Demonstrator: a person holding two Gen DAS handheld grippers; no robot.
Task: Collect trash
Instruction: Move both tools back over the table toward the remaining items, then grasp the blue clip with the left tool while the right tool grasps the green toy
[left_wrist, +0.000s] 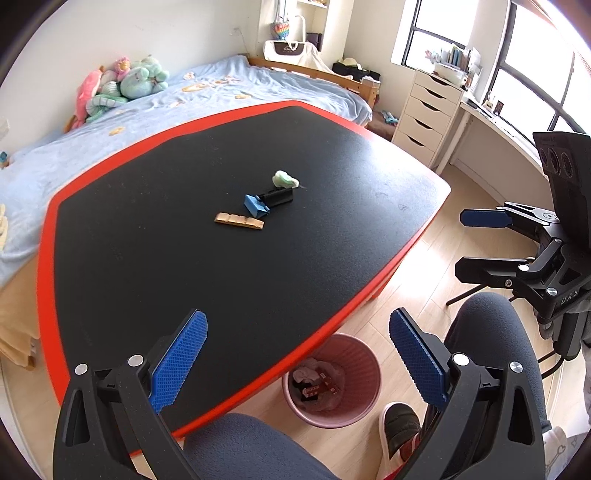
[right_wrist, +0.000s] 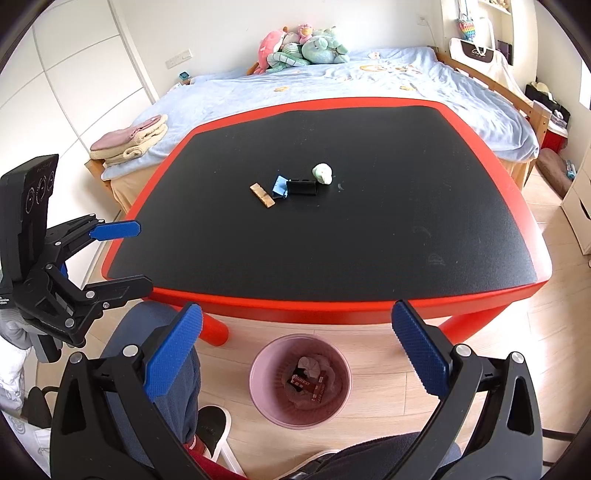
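Several scraps lie mid-table: a tan wrapper strip (left_wrist: 239, 221) (right_wrist: 262, 196), a blue folded packet (left_wrist: 255, 205) (right_wrist: 279, 187), a small black box (left_wrist: 277, 196) (right_wrist: 302, 187) and a pale green crumpled wad (left_wrist: 284, 179) (right_wrist: 322, 173). A pink bin (left_wrist: 331, 380) (right_wrist: 300, 380) with trash inside stands on the floor at the table's near edge. My left gripper (left_wrist: 297, 363) (right_wrist: 127, 254) is open and empty over the table's near edge. My right gripper (right_wrist: 295, 354) (left_wrist: 469, 243) is open and empty above the bin.
The black table with a red rim (left_wrist: 155, 133) (right_wrist: 332, 299) fills the middle. A bed with blue cover (right_wrist: 332, 81) and plush toys lies behind it. A white drawer unit (left_wrist: 428, 110) stands right. The person's knees (left_wrist: 491, 332) and a shoe (right_wrist: 210, 424) flank the bin.
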